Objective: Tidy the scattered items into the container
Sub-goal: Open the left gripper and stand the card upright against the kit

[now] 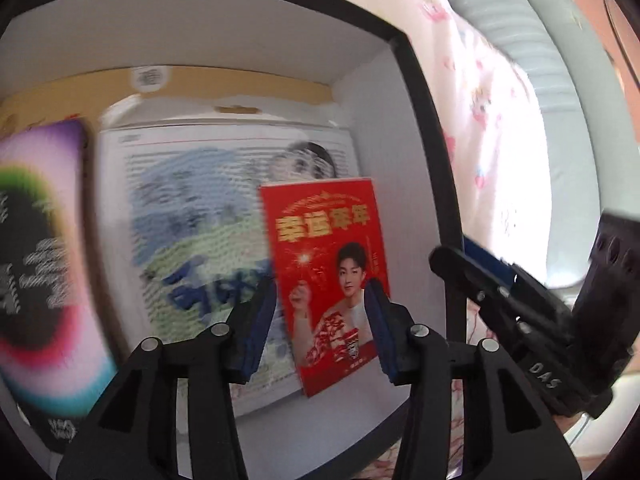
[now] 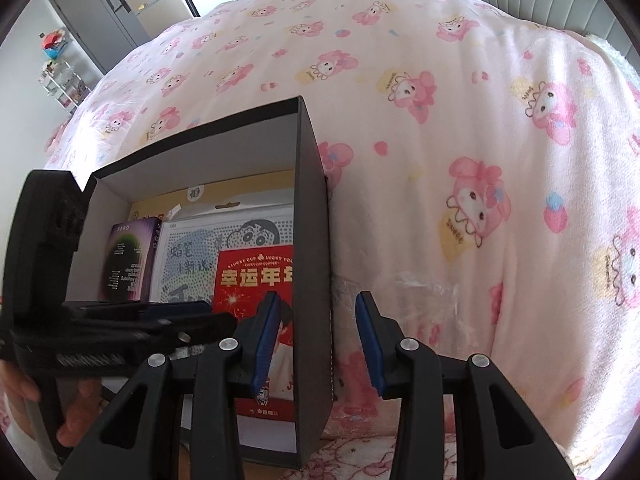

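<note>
Left wrist: left claw [image 1: 320, 312] released, pads apart over the box [image 1: 424, 92]; red card [image 1: 332, 276] lies inside it on the white pack [image 1: 200, 216].
Right wrist: right claw [image 2: 316, 340] released, empty, straddling the box's right wall; box sits on the bed [image 2: 460, 140].

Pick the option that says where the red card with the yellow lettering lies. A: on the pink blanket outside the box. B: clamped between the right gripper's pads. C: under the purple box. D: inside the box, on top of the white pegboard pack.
D: the red card rests inside the dark box over the white pegboard pack, with the left gripper open around it.
</note>
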Demonstrator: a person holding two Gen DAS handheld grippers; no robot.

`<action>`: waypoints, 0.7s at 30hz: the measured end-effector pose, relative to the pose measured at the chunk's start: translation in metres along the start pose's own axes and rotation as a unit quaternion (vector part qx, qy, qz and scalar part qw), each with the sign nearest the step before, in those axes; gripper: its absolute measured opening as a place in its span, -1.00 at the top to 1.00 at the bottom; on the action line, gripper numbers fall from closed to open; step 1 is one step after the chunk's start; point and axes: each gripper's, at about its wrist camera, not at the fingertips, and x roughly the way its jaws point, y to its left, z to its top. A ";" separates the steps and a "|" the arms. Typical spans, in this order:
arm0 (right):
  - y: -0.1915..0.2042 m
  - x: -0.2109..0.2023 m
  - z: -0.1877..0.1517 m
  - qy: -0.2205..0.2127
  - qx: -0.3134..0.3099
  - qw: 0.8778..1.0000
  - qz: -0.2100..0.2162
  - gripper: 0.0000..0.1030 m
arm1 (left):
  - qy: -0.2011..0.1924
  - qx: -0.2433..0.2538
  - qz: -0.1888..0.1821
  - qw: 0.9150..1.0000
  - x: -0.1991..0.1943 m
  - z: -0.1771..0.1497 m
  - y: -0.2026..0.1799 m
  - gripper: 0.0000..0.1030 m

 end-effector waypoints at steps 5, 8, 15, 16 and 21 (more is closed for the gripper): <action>0.002 0.001 -0.006 -0.001 0.004 0.999 0.035 0.31 | 0.011 0.038 0.038 0.999 0.008 -0.006 -0.016 0.29; 0.011 -0.023 -0.011 -0.025 -0.006 0.999 0.020 0.31 | -0.057 0.074 0.044 0.995 -0.029 -0.022 -0.040 0.29; 0.037 -0.085 -0.035 -0.055 0.003 0.996 0.069 0.19 | -0.193 0.125 0.073 0.971 -0.136 -0.036 -0.059 0.11; 0.044 -0.092 -0.039 -0.063 -0.003 0.996 0.066 0.18 | -0.202 0.125 0.080 0.968 -0.146 -0.045 -0.059 0.11; 0.082 -0.117 -0.059 -0.101 -0.042 0.993 0.047 0.17 | -0.228 0.113 0.073 0.964 -0.176 -0.066 -0.040 0.11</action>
